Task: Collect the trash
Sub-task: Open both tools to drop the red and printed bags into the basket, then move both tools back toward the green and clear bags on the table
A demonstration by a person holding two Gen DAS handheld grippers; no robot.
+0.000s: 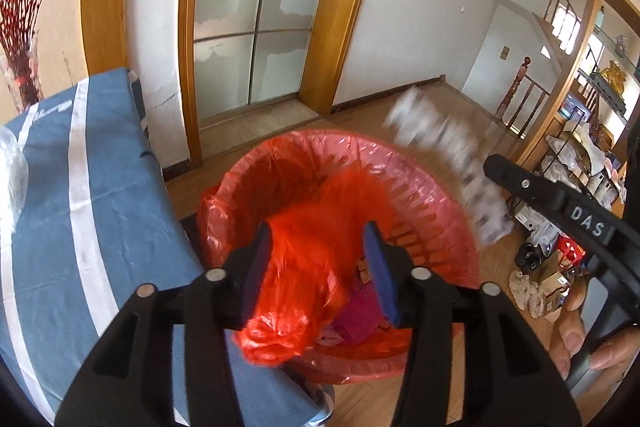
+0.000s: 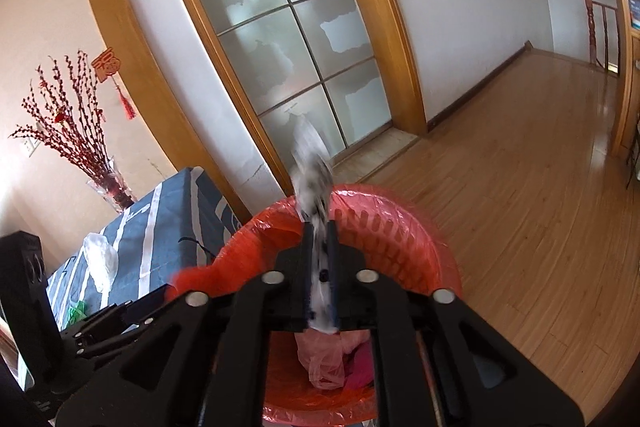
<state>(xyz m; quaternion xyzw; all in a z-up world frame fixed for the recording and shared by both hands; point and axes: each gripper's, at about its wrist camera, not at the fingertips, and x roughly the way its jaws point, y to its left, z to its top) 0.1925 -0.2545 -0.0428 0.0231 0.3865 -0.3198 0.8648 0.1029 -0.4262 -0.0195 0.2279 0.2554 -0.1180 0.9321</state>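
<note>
The white printed wrapper (image 2: 314, 183) pinched in the right gripper (image 2: 320, 267) is smeared by motion, its print unreadable; in the left wrist view the same wrapper (image 1: 444, 163) is a blurred streak; the red plastic bag (image 1: 304, 267) between the left gripper's (image 1: 320, 267) blue pads (image 1: 380, 271) is blurred along its upper edge; it hides part of the bin's contents; the red bin's (image 2: 400, 223) near rim is covered by the gripper body; the blue striped cloth (image 1: 80, 207) runs off the frame's edge; the shelf clutter (image 1: 580, 163) is too small to identify.
</note>
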